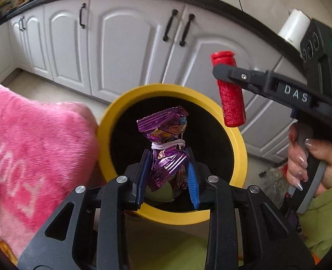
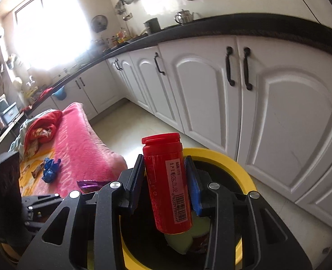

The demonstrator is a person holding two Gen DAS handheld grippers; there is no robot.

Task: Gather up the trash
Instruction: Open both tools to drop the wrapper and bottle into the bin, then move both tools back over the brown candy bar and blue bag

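My left gripper [image 1: 168,175] is shut on a crumpled purple foil wrapper [image 1: 166,144] tied with a white band, held over the dark opening of a yellow-rimmed bin [image 1: 107,117]. My right gripper [image 2: 166,180] is shut on an upright red plastic bottle [image 2: 167,186] with a barcode label, held over the same bin [image 2: 244,171]. The right gripper and bottle [image 1: 230,90] also show in the left wrist view, above the bin's right rim. A light green object [image 2: 183,240] lies inside the bin.
A pink blanket [image 1: 31,139] covers a low surface left of the bin; on it lie a blue wrapper [image 2: 51,168] and a brown wrapper [image 2: 37,171]. White cabinets [image 2: 210,90] under a black countertop stand behind. A white roll [image 1: 295,25] stands on the counter.
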